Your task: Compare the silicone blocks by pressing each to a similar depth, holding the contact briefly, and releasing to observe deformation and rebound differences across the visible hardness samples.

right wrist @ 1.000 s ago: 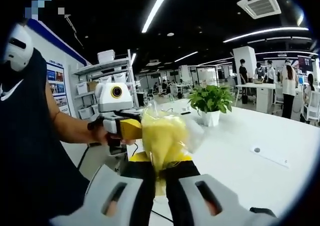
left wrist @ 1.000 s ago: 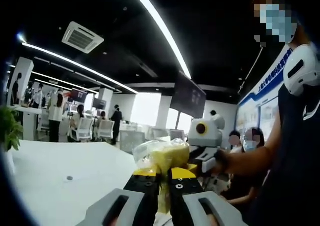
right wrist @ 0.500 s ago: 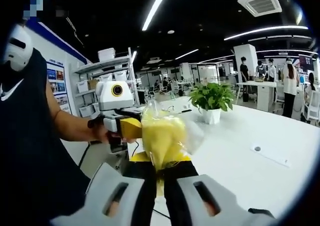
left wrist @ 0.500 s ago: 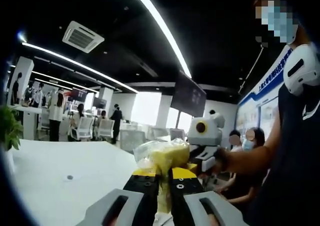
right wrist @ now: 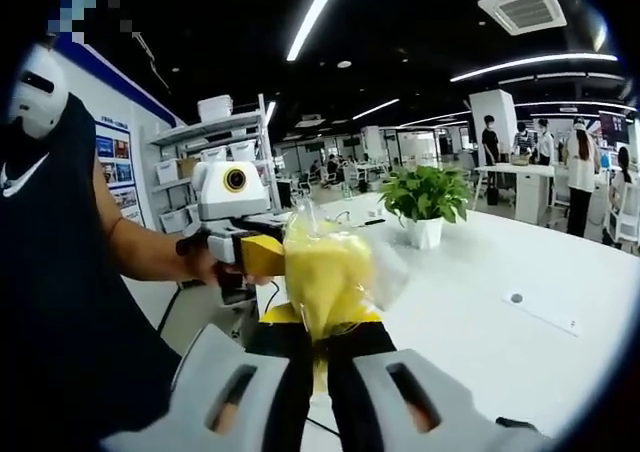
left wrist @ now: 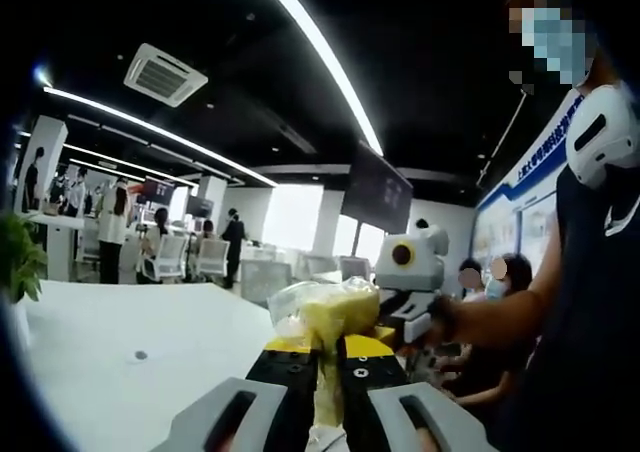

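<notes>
A clear plastic bag with a soft yellow mass inside (left wrist: 330,312) is held up in the air between both grippers. In the left gripper view my left gripper (left wrist: 325,348) is shut on the bag's lower part, and the right gripper (left wrist: 398,320) meets the bag from the right. In the right gripper view the same bag (right wrist: 325,272) rises from my right gripper (right wrist: 318,324), which is shut on it. The left gripper (right wrist: 258,256) touches the bag from the left with its yellow tips. No separate silicone blocks can be made out.
A white table (right wrist: 500,332) spreads below, with a potted plant (right wrist: 425,204) on it and a small round cap (right wrist: 515,298). The person's forearm (right wrist: 140,254) and dark torso (left wrist: 590,302) stand close. Shelves with boxes (right wrist: 215,162) and people at desks (left wrist: 110,227) lie behind.
</notes>
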Available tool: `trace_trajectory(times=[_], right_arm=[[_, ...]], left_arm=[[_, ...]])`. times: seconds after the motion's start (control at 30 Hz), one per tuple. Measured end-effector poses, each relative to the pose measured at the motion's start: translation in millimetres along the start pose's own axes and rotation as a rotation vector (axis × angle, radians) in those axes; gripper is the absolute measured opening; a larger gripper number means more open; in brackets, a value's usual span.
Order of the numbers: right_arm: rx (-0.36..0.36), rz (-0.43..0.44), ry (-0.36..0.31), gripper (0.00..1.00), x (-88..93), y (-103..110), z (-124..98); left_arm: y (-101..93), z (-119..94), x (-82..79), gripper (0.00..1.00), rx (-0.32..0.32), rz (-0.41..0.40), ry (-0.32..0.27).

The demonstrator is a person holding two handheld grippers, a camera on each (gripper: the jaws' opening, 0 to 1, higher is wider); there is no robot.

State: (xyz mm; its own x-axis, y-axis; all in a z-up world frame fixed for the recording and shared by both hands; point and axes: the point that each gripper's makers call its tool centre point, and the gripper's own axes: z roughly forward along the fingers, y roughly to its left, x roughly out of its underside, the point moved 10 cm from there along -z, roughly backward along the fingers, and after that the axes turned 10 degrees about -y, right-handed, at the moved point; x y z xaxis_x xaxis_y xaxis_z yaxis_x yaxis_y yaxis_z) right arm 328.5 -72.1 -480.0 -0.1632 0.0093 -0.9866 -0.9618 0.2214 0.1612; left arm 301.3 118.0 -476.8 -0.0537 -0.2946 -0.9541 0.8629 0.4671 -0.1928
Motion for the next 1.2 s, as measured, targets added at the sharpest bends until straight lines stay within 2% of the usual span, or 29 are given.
trace_trajectory(times=[0.2, 0.23, 0.3, 0.4, 0.43, 0.47, 0.5, 0.63, 0.7, 0.73, 0.8, 0.87, 0.97, 1.2], right_arm=[[0.003, -0.011, -0.013, 0.01, 0.2, -0.7, -0.5], [0.008, -0.044, -0.053, 0.02, 0.4, -1.7, 1.3], [-0.008, -0.033, -0.048, 0.04, 5.7, -1.2, 1.5], [0.007, -0.045, -0.047, 0.11, 6.3, -3.5, 3.3], [0.019, -0.054, -0.048, 0.19, 6.4, -4.8, 4.1], [0.050, -0.050, -0.054, 0.36, 6.2, -7.2, 5.5], [0.073, -0.040, -0.059, 0.47, 6.1, -8.9, 5.4], [0.080, -0.036, -0.077, 0.70, 4.7, -11.4, 4.0], [0.102, -0.014, -0.100, 0.89, 3.2, -14.5, 3.9], [0.105, -0.006, -0.113, 0.94, 2.3, -15.7, 3.2], [0.098, 0.001, -0.103, 0.92, 2.2, -16.4, 0.7], [0.129, -0.002, -0.109, 0.97, 2.2, -19.1, 0.2], [0.106, 0.064, -0.117, 0.97, 1.3, -18.4, -0.9], [0.134, 0.040, -0.128, 0.97, 1.4, -19.3, -3.5]], left_arm=[[0.8, 0.7, -0.7, 0.05, 0.000, 0.001, -0.007], [1.5, 0.4, -1.8, 0.05, -0.002, -0.003, -0.014], [2.8, 0.1, -2.4, 0.04, -0.003, -0.021, 0.002], [1.6, -0.3, -0.5, 0.02, -0.016, -0.006, 0.004], [1.9, -0.9, -0.7, 0.02, -0.018, -0.012, 0.001], [2.0, -1.5, -1.0, 0.02, -0.016, -0.019, -0.004], [2.0, -1.8, -1.4, 0.02, -0.019, -0.020, -0.008], [4.0, -2.8, -4.3, 0.01, -0.032, -0.017, -0.018], [4.6, -3.1, -5.2, 0.01, -0.035, -0.016, -0.021], [5.3, -3.3, -5.8, 0.01, -0.037, -0.017, -0.022], [6.2, -3.8, -6.4, 0.01, -0.040, -0.021, -0.024], [6.2, -3.9, -6.7, 0.01, -0.042, -0.024, -0.027], [6.4, -4.1, -6.2, 0.01, -0.042, -0.025, -0.024], [6.0, -3.8, -5.9, 0.01, -0.046, -0.027, -0.025]])
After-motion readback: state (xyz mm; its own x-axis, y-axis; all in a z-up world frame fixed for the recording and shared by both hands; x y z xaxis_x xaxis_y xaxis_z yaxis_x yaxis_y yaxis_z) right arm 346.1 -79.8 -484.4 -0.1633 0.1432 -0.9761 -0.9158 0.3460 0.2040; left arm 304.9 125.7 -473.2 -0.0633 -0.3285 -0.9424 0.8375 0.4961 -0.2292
